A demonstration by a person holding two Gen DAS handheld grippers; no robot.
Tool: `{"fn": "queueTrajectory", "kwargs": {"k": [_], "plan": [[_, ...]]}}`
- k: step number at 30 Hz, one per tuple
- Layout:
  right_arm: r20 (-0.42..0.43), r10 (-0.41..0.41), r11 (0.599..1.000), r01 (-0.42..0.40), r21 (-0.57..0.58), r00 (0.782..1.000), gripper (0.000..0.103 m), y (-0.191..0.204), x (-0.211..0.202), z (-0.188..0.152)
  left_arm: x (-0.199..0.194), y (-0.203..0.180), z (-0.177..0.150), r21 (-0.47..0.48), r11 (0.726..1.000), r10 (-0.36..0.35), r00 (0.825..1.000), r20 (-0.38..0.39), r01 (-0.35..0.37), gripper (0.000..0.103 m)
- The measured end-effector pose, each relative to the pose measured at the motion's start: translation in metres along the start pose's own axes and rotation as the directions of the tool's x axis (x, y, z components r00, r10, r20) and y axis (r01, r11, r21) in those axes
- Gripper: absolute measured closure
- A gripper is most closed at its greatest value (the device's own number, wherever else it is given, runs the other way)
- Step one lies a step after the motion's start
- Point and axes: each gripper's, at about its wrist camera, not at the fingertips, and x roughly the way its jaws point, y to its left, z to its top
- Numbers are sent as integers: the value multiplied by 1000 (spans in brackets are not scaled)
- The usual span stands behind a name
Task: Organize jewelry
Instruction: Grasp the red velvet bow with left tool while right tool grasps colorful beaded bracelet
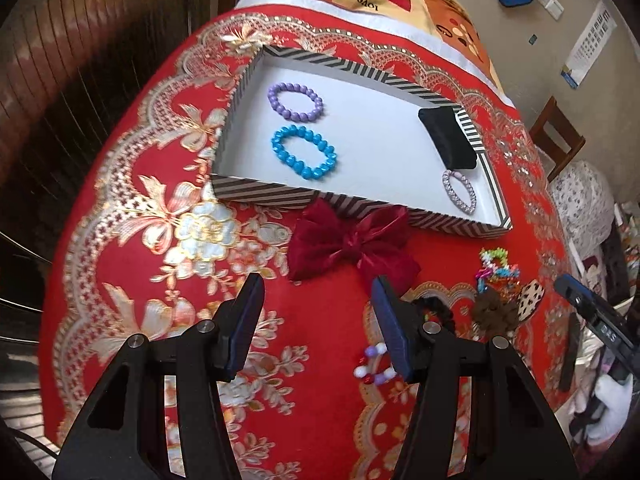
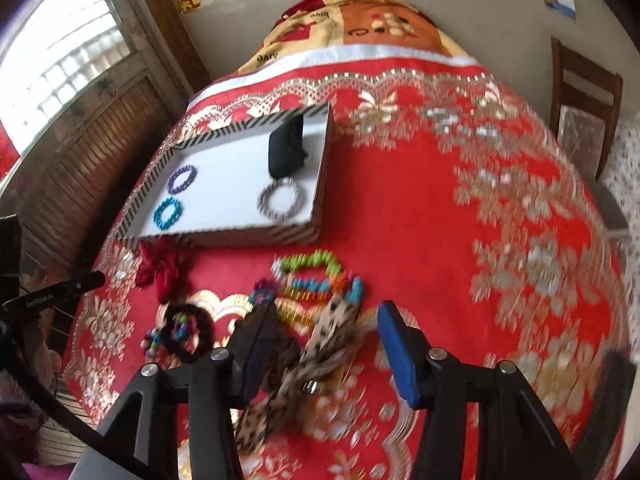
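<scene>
the left gripper (image 1: 316, 288) hangs with its jaws apart and nothing between them, over the red embroidered cloth of the table (image 1: 132, 216). just ahead of its fingertips lies a dark red bow (image 1: 352, 246), and beyond that the striped tray (image 1: 404, 208) holding a purple bead bracelet (image 1: 295, 101), a blue bead bracelet (image 1: 304, 152), a black pouch (image 1: 447, 138) and a silvery ring bracelet (image 1: 459, 192). beside its right finger sits a small white and red bead piece (image 1: 374, 368). the right gripper (image 2: 326, 316) also stands apart, straddling a leopard-print hair tie (image 2: 320, 344) without pressing it; a colourful bead bracelet (image 2: 316, 276) lies just ahead, a black scrunchie (image 2: 184, 332) to its left
</scene>
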Motion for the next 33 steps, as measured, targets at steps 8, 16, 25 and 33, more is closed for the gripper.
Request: {"fn": "queueTrajectory", "kwargs": {"k": [8,16,25,33], "plan": [[-118,-25,986,5,-165,993,62,6,58,26,24,-5,10,-65,997,-34,998,-47,31,47],[-184,-25,967,-22,-252,983,62,6,91,31,51,-13,24,-122,992,-50,996,-70,41,47],[-183,-25,944,-37,-327,983,86,13,102,30,66,-8,30,-216,975,-55,997,-52,42,47],[-164,41,962,-83,-259,986,93,9,95,35,72,-1,30,-238,969,-76,997,-22,69,78]]}}
